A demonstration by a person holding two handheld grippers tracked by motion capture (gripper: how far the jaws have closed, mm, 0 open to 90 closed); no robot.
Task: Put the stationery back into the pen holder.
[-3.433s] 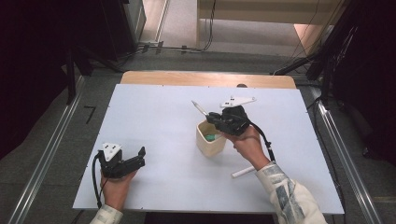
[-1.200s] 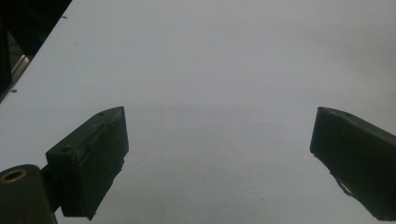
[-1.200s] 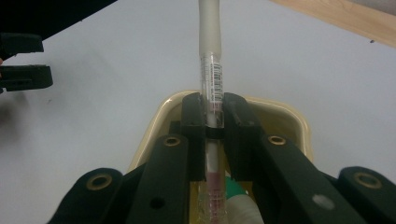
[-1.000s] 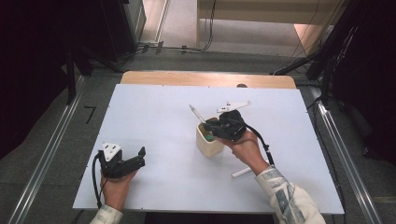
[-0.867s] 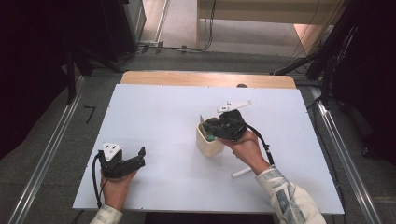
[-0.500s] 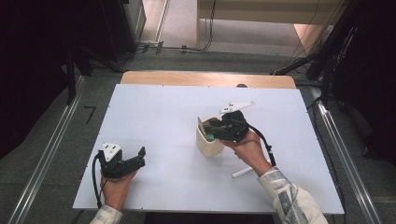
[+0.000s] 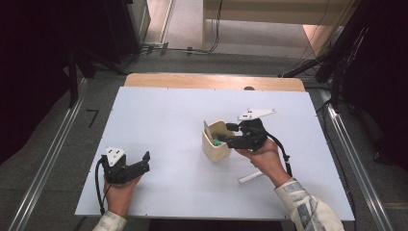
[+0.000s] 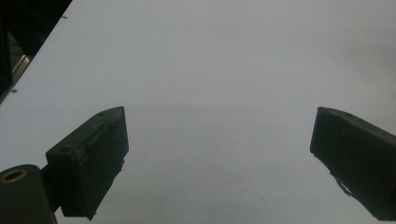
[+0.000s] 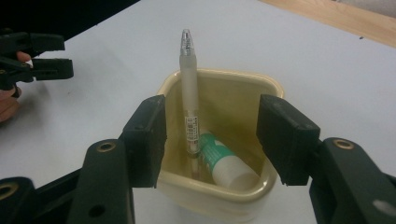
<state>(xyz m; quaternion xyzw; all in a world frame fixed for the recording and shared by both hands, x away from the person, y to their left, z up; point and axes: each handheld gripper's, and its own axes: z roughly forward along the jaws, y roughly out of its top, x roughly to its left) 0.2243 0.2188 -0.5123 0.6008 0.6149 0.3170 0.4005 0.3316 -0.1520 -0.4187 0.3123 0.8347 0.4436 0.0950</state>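
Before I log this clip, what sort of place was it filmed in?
Probably a lab or recording workspace, not a home. A bare white table stands on a grey floor with metal rails alongside, cables trail across the floor behind, and dark equipment stands flank it.

A frosted plastic pen (image 9: 189, 100) stands inside the cream plastic cup (image 9: 266, 86). A white and green tube (image 9: 223, 163) lies at its bottom. Another white pen (image 7: 250, 177) lies on the white table (image 7: 163, 115), just right of the cup.

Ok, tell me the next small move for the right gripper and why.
Probably lift the right gripper back off the cream cup. Its jaws stand open, apart from the white pen, which already stands in the cup beside a green-and-white tube. Another white pen lies on the table near that hand, likely the next pick. The left gripper rests open.
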